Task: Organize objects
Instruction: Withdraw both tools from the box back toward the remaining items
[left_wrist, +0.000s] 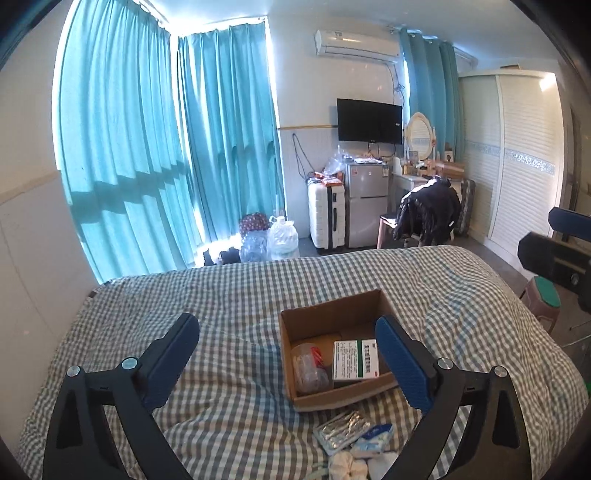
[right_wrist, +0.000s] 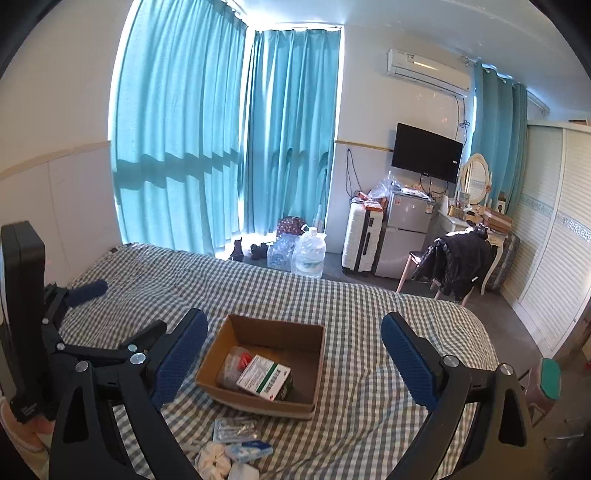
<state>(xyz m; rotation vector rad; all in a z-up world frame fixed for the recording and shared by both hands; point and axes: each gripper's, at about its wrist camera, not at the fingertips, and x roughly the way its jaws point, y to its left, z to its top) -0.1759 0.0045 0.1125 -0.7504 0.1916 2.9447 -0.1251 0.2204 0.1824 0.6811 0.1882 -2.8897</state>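
An open cardboard box (left_wrist: 325, 321) sits on the checked bed; it also shows in the right wrist view (right_wrist: 280, 338). Inside lie a white and green medicine box (left_wrist: 355, 359) (right_wrist: 264, 376) and a clear plastic bag with red bits (left_wrist: 308, 365) (right_wrist: 232, 363). In front of the box lie a foil blister pack (left_wrist: 341, 430) (right_wrist: 236, 428), a blue and white packet (left_wrist: 373, 435) (right_wrist: 249, 450) and white cotton wads (left_wrist: 347, 465) (right_wrist: 212, 456). My left gripper (left_wrist: 288, 334) is open and empty above the bed, just left of the box. My right gripper (right_wrist: 295, 332) is open and empty above the box.
The checked bedspread (left_wrist: 229, 295) covers the bed. Beyond its far edge are water jugs (left_wrist: 282, 238), a white suitcase (left_wrist: 327, 216), a small fridge (left_wrist: 365, 203) and a chair with a black coat (left_wrist: 428, 214). A stool (left_wrist: 543, 299) stands at the right. Teal curtains hang behind.
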